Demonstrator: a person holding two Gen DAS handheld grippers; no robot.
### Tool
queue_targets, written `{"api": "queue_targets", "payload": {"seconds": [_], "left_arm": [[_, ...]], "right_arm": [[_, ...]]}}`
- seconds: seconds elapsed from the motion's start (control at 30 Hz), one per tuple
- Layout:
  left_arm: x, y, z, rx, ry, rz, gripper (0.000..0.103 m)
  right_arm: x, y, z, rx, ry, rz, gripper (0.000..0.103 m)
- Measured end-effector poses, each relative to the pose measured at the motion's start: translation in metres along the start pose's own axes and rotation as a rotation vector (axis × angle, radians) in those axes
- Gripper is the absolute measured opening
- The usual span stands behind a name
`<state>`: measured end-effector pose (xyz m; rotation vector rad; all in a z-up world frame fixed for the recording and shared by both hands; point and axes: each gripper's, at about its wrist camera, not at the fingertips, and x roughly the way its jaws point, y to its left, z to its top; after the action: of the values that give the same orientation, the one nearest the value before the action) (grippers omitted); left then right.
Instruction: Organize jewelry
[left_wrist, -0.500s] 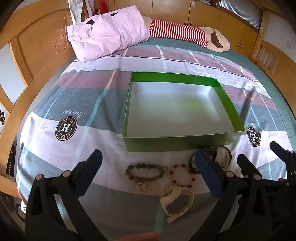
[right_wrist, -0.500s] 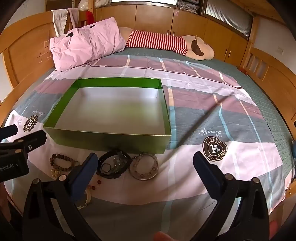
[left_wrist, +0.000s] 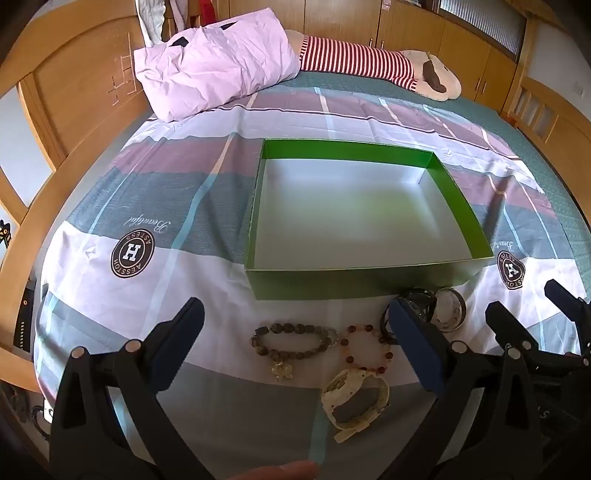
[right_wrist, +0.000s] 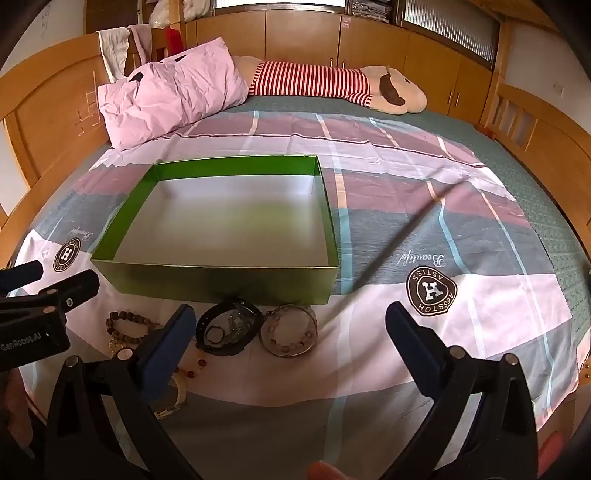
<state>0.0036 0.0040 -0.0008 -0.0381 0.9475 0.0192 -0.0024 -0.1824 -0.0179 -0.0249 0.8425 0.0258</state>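
An empty green box (left_wrist: 354, 282) (right_wrist: 221, 282) lies on the bed. In front of it lie a dark bead bracelet (left_wrist: 293, 341) (right_wrist: 127, 326), a red bead bracelet (left_wrist: 365, 349), a cream watch (left_wrist: 356, 400), a black watch (right_wrist: 227, 326) (left_wrist: 417, 301) and a metal bangle (right_wrist: 288, 330) (left_wrist: 448, 304). My left gripper (left_wrist: 295, 345) hangs open over the bead bracelets, holding nothing. My right gripper (right_wrist: 288, 349) stands open just above the black watch and the bangle, also with nothing in it. Its left finger hides part of the red beads and the cream watch.
A striped sheet (right_wrist: 406, 206) covers the bed. A pink pillow (left_wrist: 214, 79) and a striped plush toy (right_wrist: 332, 85) lie at the far end. Wooden bed rails (right_wrist: 535, 144) run along both sides. My left gripper's fingers (right_wrist: 40, 295) show at the right wrist view's left edge.
Both grippers have barely shifted; the jewelry and the box lie where they were.
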Motion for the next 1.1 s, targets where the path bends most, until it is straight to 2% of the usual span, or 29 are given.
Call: {"api": "queue_targets", "payload": {"seconds": [1.1], "left_arm": [[0.006, -0.008, -0.008, 0.008, 0.017, 0.003, 0.101]], "right_arm": [[-0.003, 0.002, 0.003, 0.015, -0.003, 0.009, 0.102]]}}
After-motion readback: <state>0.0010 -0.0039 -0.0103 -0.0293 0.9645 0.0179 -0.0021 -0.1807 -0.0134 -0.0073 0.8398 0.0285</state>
